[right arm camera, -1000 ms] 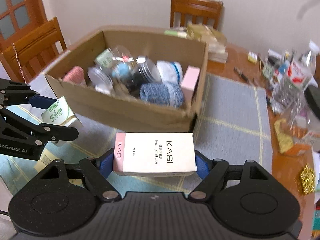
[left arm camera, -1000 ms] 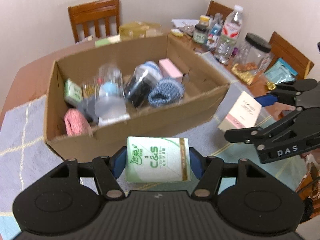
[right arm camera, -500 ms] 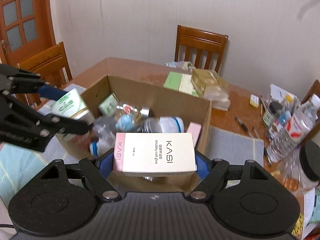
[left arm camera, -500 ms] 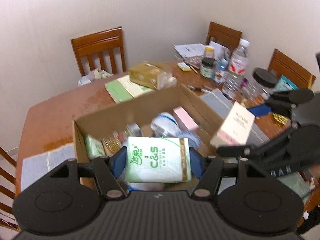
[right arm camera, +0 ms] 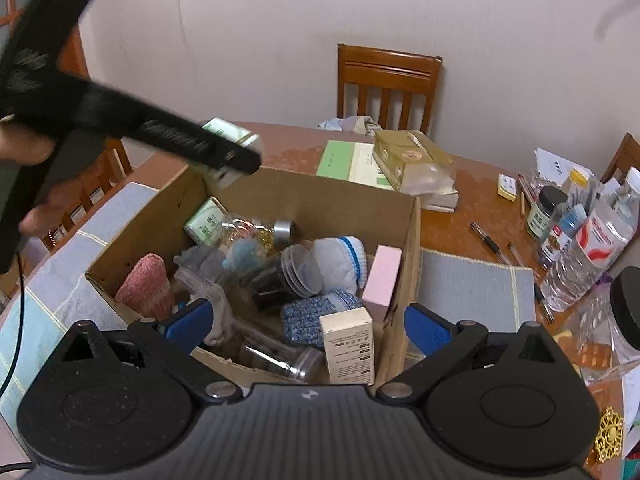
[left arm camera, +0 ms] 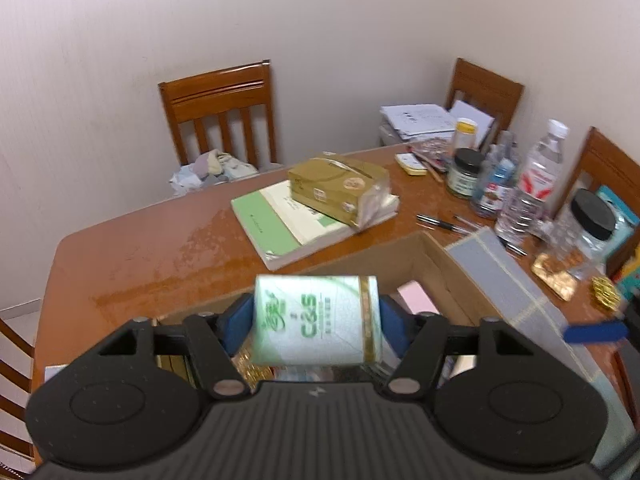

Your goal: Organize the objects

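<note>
Tissue pack (left arm camera: 316, 320), green and white, sits between the blue pads of my left claw (left arm camera: 316, 324), blurred and tilted a little. Those jaws have just been opening and gaps show along both sides of the pack, so the pads no longer press it. It hangs above the cardboard box (left arm camera: 460, 280), over the box's left end.

My right claw (right arm camera: 306, 326) stands wide, its jaws having just been opening, with nothing between its pads (right arm camera: 426, 330). Just below and ahead of it the white nail-glue box (right arm camera: 347, 350) stands on end inside the cardboard box (right arm camera: 410, 240), in the near right corner against the wall, clear of both pads.

Farther into the carton lie a blue knitted piece (right arm camera: 316, 314), a clear jar with a black lid (right arm camera: 286, 276), a pink box (right arm camera: 382, 280) leaning on the right wall, a pink knitted piece (right arm camera: 144, 284) at the left, and a small green packet (right arm camera: 206, 226) at the back.

Beyond the carton on the brown bench (left arm camera: 160, 248) rests a green book (left arm camera: 288, 224) with a gold pack (left arm camera: 340, 188) on top. Bottles and jars crowd the far right. Wooden chairs (left arm camera: 220, 112) stand against the wall.
</note>
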`<action>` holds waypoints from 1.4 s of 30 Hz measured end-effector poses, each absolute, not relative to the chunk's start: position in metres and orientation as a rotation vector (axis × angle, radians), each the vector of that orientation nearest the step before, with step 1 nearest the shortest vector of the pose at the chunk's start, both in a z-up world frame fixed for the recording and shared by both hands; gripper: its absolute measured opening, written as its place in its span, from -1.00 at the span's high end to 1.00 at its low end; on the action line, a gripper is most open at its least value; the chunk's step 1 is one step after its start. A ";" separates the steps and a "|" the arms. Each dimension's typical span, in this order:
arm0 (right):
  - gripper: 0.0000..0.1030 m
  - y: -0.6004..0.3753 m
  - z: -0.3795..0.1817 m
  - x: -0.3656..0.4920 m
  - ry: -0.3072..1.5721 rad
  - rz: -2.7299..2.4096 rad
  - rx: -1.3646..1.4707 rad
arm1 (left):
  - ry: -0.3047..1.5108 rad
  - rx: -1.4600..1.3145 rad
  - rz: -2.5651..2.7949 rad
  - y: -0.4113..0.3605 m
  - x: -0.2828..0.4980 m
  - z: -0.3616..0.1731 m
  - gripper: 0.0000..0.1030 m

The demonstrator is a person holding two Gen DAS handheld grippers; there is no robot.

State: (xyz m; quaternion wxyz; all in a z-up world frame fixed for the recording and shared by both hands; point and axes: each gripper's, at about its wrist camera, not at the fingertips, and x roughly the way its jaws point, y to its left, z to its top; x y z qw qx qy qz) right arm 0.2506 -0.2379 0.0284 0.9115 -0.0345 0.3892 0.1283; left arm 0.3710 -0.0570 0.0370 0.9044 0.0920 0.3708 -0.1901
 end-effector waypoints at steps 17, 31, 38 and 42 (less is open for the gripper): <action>-1.00 -0.248 0.027 0.256 0.932 0.113 -0.022 | 0.808 0.119 -0.365 -0.044 0.333 0.021 -0.94; -1.00 -0.221 0.001 0.236 1.026 0.002 -0.016 | 0.893 0.098 -0.064 0.003 0.240 -0.013 -0.94; -1.00 -0.211 0.001 0.222 1.029 0.003 -0.016 | 0.905 0.021 -0.060 0.009 0.216 -0.008 -0.94; -1.00 -0.207 0.006 0.219 1.021 0.001 -0.026 | 0.907 0.018 -0.049 0.006 0.214 -0.003 -0.94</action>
